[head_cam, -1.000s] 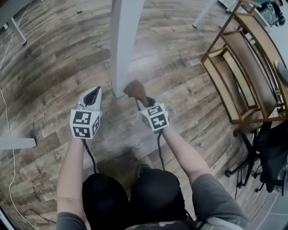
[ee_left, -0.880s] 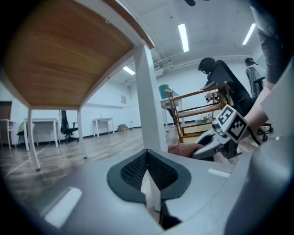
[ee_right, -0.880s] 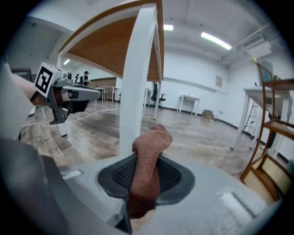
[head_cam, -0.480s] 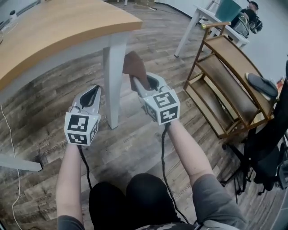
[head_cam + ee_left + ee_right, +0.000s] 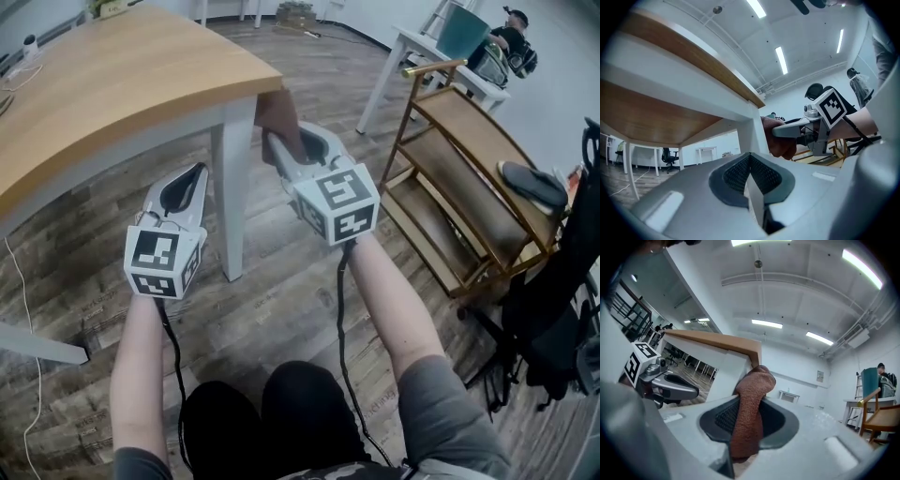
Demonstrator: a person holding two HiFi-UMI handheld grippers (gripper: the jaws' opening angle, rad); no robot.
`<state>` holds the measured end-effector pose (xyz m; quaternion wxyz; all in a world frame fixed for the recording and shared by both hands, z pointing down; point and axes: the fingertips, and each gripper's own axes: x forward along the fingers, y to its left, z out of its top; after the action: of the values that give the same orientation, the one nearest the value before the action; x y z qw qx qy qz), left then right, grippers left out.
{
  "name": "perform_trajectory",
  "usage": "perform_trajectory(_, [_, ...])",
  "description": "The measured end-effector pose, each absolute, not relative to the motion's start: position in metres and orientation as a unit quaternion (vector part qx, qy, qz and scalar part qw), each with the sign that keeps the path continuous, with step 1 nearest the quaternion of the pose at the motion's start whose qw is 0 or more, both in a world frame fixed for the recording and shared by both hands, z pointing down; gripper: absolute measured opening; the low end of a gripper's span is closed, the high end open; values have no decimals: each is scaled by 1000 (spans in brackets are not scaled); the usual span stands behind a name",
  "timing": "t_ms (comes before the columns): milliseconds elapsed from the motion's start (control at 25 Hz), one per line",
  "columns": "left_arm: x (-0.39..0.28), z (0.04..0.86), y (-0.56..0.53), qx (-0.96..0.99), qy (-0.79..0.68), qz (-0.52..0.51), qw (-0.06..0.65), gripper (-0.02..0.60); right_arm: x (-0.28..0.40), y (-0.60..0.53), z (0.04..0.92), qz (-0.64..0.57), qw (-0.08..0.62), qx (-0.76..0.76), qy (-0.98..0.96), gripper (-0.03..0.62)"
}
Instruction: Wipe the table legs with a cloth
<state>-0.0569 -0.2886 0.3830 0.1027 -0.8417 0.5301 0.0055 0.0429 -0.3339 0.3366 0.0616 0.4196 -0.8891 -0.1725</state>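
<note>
Cloth (image 5: 279,114) is the reddish-brown bundle clamped in the right gripper (image 5: 291,150), and it now sits against the right side of the white table leg (image 5: 232,187), at the very top of that leg, just under the corner of the wooden tabletop (image 5: 112,84). A second ago the same cloth was down at the foot of the leg, near the plank floor (image 5: 281,300). Half a second ago it was most of the way up. It has since climbed the last short stretch to the corner.

In the right gripper view the jaws are closed onto the cloth (image 5: 750,413), which stands up between them and folds over at its top, with the leg (image 5: 729,376) directly behind it. Whether the fabric presses on the leg or only sits close to it cannot be told.

The left gripper (image 5: 187,178) has stayed on the left side of the leg, lower than the cloth and apart from the leg. Its own view shows the jaws pressed together with nothing between them, pointing towards the upper part of the leg (image 5: 752,133).

A wooden shelf rack (image 5: 469,187) stands well to the right of the leg.
</note>
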Motion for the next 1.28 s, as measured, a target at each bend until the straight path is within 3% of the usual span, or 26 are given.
perform_trajectory(280, [-50, 435, -285, -847, 528, -13, 68, 18, 43, -335, 399, -151, 98, 419, -890, 81])
perform_trajectory(760, [-55, 570, -278, -844, 534, -51, -24, 18, 40, -329, 582, -49, 203, 399, -893, 81])
perform_trajectory(1280, [-66, 675, -276, -834, 540, -89, -74, 18, 39, -316, 769, 40, 312, 368, -875, 81])
